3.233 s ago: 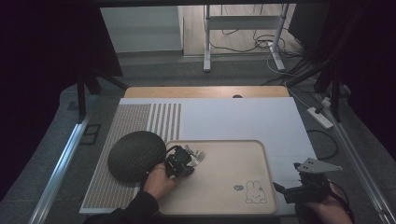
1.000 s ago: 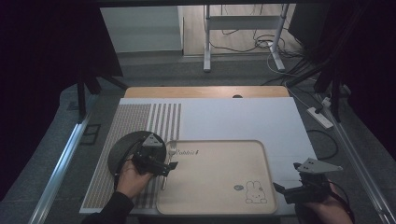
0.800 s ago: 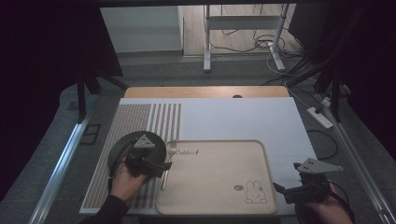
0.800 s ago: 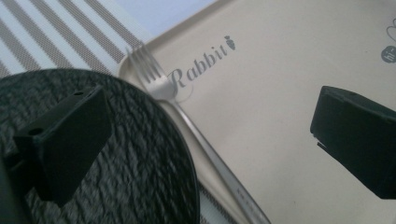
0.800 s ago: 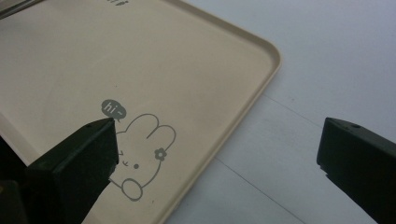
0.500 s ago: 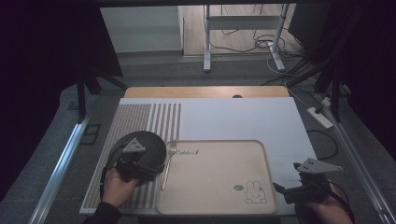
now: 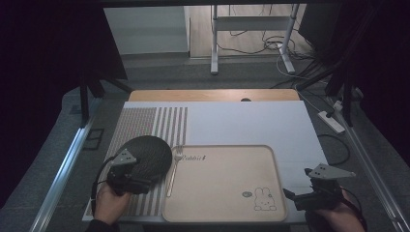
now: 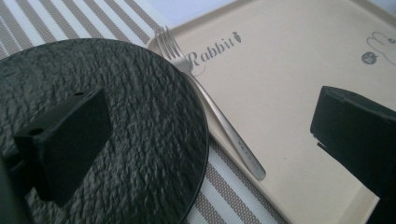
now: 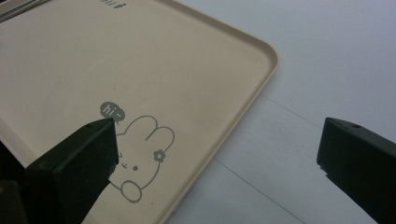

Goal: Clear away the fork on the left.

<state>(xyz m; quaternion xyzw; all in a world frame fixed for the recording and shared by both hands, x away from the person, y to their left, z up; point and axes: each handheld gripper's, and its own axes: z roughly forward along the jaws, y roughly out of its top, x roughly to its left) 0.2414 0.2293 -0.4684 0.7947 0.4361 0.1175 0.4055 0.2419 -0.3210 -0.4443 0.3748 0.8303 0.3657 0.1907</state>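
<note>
- A person's left gripper (image 7: 145, 184) is hovering at the near-left of the table over a dark, rough-textured round plate (image 7: 146, 154), its jaws standing wide apart and clasping nothing.
- In the left gripper view, that plate (image 8: 116, 116) is lying on a striped placemat (image 8: 224, 196), its right edge sitting just beside the fork (image 8: 210, 112) and overlapping the fork's tines.
- The fork (image 7: 173, 169) is resting along the left rim of a beige tray (image 7: 222, 212), tines pointing away from the person, handle running back toward the near edge.
- The tray is sitting on a white table cover (image 7: 241, 123), printed with the word "Rabbit" near the fork and a small cartoon rabbit (image 7: 263, 199) in its near-right corner.
- The right gripper (image 7: 297, 198) is waiting at the near-right of the table, just off the tray's right edge, held in a hand (image 7: 338, 217) coming in from below.
- In the right gripper view, its two black jaws are spread wide and holding nothing, one over the rabbit drawing (image 9: 142, 154), the other over the white cover (image 9: 303, 70) beyond the tray's rim (image 9: 243, 107).
</note>
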